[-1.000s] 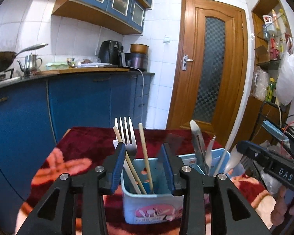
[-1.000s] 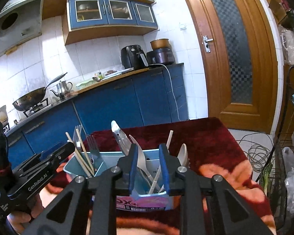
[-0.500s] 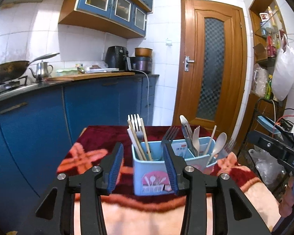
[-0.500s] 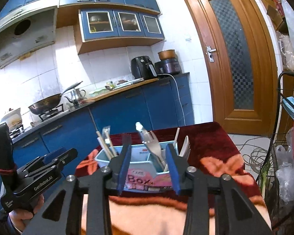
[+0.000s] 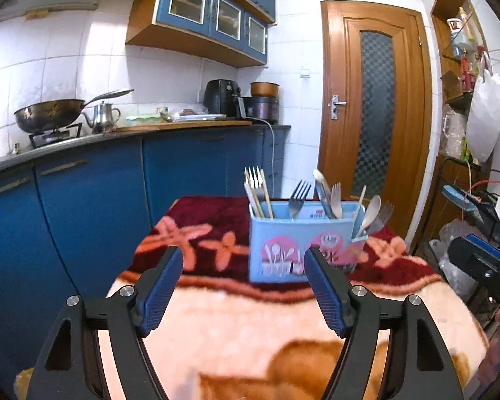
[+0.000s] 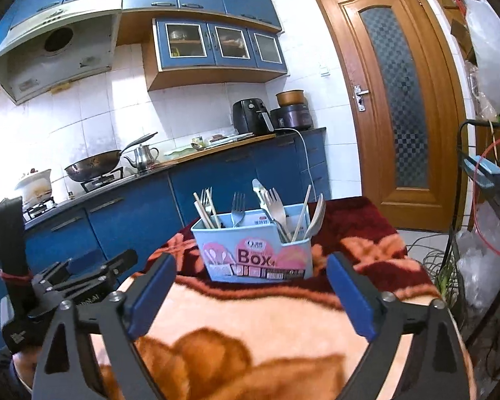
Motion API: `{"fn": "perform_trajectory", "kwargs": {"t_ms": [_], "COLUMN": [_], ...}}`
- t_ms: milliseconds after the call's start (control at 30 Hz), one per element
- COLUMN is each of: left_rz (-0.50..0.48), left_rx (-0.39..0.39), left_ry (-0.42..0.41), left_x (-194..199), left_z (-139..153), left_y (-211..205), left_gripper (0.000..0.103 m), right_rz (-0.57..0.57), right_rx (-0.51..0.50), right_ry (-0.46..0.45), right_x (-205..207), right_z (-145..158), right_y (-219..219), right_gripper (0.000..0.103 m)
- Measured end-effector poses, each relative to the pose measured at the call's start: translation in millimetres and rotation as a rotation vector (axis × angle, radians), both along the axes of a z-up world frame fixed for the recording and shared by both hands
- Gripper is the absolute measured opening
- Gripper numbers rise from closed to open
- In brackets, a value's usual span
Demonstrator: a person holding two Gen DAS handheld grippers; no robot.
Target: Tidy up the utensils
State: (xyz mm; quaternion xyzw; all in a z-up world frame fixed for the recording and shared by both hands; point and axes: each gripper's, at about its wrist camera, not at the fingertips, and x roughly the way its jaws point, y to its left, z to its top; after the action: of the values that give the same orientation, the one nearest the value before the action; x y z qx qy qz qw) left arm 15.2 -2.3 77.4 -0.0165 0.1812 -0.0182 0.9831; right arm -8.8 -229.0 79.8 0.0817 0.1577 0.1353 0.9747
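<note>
While both claws hang above the near, pale-orange end of the blanket-covered table [image 5: 236, 326], neither one holds anything. The left gripper [image 5: 243, 286] has its blue-padded fingers [image 5: 160, 293] spread wide, with bare blanket showing between them. The right gripper [image 6: 251, 295] is likewise spread wide and empty, its blue pads [image 6: 350, 296] standing well apart; in the right wrist view the left gripper's black body shows at the lower left edge.

Beyond the fingertips, where the blanket turns dark red with orange flowers, stands the light blue utensil box [image 5: 303, 243], upright, well clear of both claws. Its front carries pink arches and the word "Box". It is split into compartments. The leftmost one holds a bundle of wooden chopsticks [image 5: 258, 193] leaning left, with fork tines just visible among them. Next to it a metal fork [image 5: 298, 196] stands tines up. Farther right come metal tongs [image 5: 323, 193] and another fork [image 6: 275, 205], and the lower right-hand section holds a single pale chopstick [image 5: 360, 201], a spoon [image 5: 371, 211] and a further fork [image 5: 383, 215].

Behind the table runs a blue kitchen counter [image 5: 116, 173] with a wok [image 5: 50, 115], a kettle [image 5: 103, 118] and a black air fryer [image 5: 221, 101] on top. A brown wooden door [image 5: 375, 113] closes the far wall.
</note>
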Motion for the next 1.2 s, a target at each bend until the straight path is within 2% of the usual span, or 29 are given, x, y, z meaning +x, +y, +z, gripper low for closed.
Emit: {"fn": "perform_trajectory", "kwargs": {"t_ms": [167,367,533,633,867,1033,1200], "left_rz": [0.010,-0.001,0.034,0.037,0.046,0.047,0.049], "left_rx": [0.015,0.028,0.057,0.043,0.042,0.041,0.031], "left_ry": [-0.001,0.010,0.006,0.020,-0.024,-0.023,-0.010], "left_x": [-12,-15,-13,-8,-15,-14,-12], "left_z": [-24,-50,-65,-73,-78,-78,-79], "left_y": [0,0,-1,-1,-2,-3,-2], "left_gripper": [0.076,0.076,0.076,0.076,0.076,0.076,0.076], "right_rz": [-0.037,-0.052,-0.096,-0.106,-0.095,-0.089,-0.087], "right_rx": [-0.042,-0.077,-0.087,-0.121,-0.075,-0.013,-0.018], "right_ry": [-0.059,-0.027,-0.026,-0.024,-0.034,-0.017,-0.018], "right_x": [-16,-8,-4,-1,-3,-1,-1], "right_z": [-22,-59,-76,-84,-88,-90,-89], "right_y": [3,3,-4,-3,-7,-16,-15], "right_gripper": [0.103,0.103,0.103,0.103,0.103,0.103,0.103]}}
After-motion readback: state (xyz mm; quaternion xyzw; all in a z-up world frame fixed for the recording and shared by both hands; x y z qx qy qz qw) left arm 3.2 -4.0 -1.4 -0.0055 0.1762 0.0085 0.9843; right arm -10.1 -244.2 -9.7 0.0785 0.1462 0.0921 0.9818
